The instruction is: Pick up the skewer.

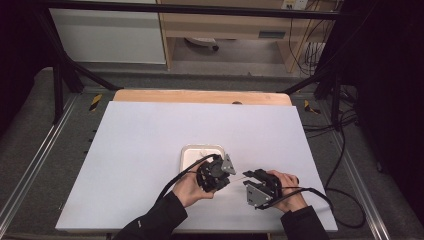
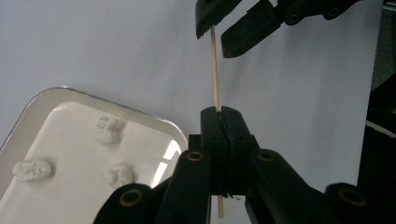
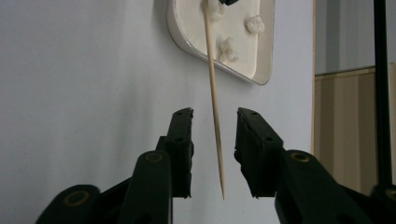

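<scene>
A thin wooden skewer [image 2: 215, 70] runs between my two grippers, just above the white table. My left gripper [image 2: 222, 112] is shut on one end of it, beside a white tray [image 2: 107, 100]. In the right gripper view the pointed end of the skewer [image 3: 215, 102] hangs between the jaws of my right gripper [image 3: 214, 119], which stands open and does not touch it. From above, the left gripper [image 1: 227, 172] sits at the tray's near right corner and the right gripper [image 1: 251, 175] faces it, with the skewer [image 1: 240, 173] spanning the gap.
The tray [image 1: 187, 150] holds three small white lumps [image 2: 108, 129] spread over its floor, also seen as white lumps [image 3: 229, 49] past the skewer. The white table top [image 1: 150, 130] stretches wide to the left and far side. Cables trail off the right edge.
</scene>
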Available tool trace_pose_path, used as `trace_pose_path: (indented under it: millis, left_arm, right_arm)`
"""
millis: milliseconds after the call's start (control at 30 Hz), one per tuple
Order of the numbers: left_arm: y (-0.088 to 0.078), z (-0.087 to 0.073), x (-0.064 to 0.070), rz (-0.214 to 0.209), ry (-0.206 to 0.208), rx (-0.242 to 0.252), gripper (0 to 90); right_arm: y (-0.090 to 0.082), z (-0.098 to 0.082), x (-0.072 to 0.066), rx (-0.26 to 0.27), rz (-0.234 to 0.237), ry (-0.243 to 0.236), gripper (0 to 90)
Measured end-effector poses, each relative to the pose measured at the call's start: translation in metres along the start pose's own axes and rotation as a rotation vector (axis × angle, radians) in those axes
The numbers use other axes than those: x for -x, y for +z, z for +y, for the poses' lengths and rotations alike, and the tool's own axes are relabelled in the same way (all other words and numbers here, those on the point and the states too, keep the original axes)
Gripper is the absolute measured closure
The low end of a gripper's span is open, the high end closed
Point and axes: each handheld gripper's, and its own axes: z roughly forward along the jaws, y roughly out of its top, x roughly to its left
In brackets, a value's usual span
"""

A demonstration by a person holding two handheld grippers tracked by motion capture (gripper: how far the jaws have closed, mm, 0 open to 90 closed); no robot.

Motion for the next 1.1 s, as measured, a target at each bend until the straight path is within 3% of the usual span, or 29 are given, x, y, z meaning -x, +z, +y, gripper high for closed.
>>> trace_pose_path:
  millis: [100, 600, 900, 1033, 1100]
  left_arm:
    - [0.001, 0.003, 0.002, 0.0, 0.011, -0.007, 88.9]
    - [0.002, 0.003, 0.003, -0.01, 0.021, -0.025, 88.8]
    - [0.001, 0.002, -0.003, -0.027, -0.009, 0.002, 87.6]
    - [0.001, 0.001, -0.007, -0.014, -0.021, -0.071, 69.8]
    - [0.002, 0.0, -0.01, -0.033, -0.029, -0.12, 62.9]
  right_arm:
    - [0.001, 0.0, 0.0, -0.006, 0.007, -0.029, 71.7]
    - [0.003, 0.001, -0.001, -0.017, 0.025, -0.056, 88.1]
    - [0.002, 0.001, -0.002, -0.037, 0.007, -0.07, 89.3]
    - [0.001, 0.001, -0.001, -0.066, -0.002, -0.089, 89.3]
    - [0.002, 0.002, -0.001, -0.075, -0.002, -0.096, 89.4]
